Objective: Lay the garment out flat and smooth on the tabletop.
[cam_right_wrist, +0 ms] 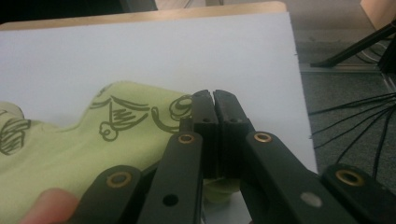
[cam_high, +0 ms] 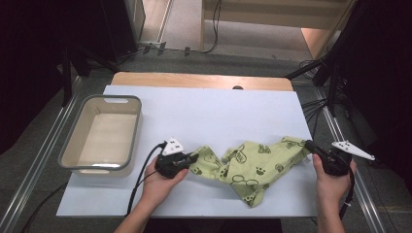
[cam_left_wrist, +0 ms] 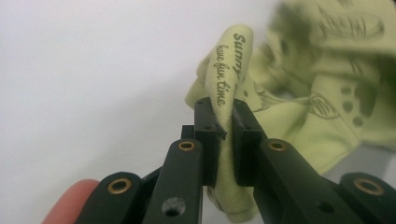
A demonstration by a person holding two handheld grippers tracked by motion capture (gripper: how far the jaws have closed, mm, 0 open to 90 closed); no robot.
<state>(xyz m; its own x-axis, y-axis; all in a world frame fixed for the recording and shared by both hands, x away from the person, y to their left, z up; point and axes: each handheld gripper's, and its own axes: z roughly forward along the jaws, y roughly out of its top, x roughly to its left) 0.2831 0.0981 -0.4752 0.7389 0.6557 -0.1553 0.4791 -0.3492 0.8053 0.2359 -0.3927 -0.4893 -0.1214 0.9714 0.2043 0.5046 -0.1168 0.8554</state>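
Pinching soft printed green cloth (cam_high: pixel 252 165); both tongs clamped

A wooden table (cam_high: pixel 204 80) carries a large white rectangular board (cam_high: pixel 218 111) that covers most of its top. On the board's left side sits a grey-rimmed, pale plastic tub (cam_high: pixel 104 133). Near the front edge lies a crumpled light-green printed cloth (cam_high: pixel 252 165), apparently lifted slightly at both ends.

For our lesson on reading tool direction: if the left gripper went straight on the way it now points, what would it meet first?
The left gripper points toward the table's right and is shut on a fold of the green cloth. Going straight on, it would likely push into the rest of that crumpled cloth first, though depth is hard to judge.
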